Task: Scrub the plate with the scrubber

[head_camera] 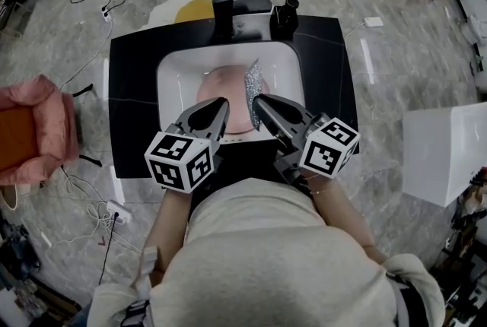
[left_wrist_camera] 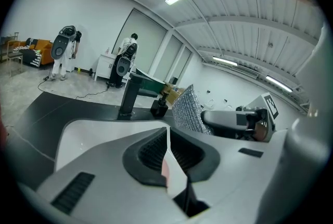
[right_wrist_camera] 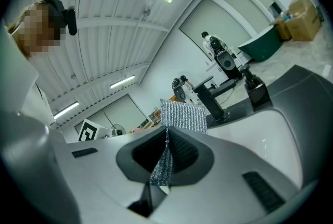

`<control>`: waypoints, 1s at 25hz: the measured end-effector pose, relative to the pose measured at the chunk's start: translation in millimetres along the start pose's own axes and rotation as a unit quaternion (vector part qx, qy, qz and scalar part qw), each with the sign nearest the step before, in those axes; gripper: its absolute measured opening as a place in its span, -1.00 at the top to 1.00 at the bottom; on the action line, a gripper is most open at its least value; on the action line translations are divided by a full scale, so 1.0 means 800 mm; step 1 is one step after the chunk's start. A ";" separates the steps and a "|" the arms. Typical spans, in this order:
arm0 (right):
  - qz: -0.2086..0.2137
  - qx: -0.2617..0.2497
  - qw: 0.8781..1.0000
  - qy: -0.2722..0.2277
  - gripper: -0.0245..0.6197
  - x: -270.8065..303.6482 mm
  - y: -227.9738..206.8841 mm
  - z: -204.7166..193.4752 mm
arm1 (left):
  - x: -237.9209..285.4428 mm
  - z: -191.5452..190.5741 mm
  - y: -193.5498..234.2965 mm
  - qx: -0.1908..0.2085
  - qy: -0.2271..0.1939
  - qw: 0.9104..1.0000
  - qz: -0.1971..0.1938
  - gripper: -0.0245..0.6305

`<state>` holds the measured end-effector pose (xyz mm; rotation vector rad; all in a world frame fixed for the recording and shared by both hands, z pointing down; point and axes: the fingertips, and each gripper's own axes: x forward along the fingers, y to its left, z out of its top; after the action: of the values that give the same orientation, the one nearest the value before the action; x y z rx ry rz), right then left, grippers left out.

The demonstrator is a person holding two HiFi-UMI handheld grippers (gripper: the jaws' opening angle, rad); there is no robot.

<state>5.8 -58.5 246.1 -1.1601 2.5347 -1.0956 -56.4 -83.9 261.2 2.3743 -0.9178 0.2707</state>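
The plate [head_camera: 224, 90] lies in the sink [head_camera: 171, 82], the scrubber [head_camera: 253, 90] at its right; the tap [head_camera: 232, 2] stands beyond, on the worktop [head_camera: 133, 105].

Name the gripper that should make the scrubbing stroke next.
Right. The right gripper is shut on the scrubber, at the plate's edge. The left gripper is shut on the plate, likely steadying it.
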 end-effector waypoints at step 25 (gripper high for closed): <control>0.008 0.012 1.000 0.020 0.84 0.007 0.001 -0.024 | -0.006 -0.002 0.003 -0.019 -0.007 0.999 -0.025 0.82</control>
<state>-6.5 -50.8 260.3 -1.1217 2.5486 -1.1534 -61.9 -81.7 262.1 2.3642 -0.8619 0.2152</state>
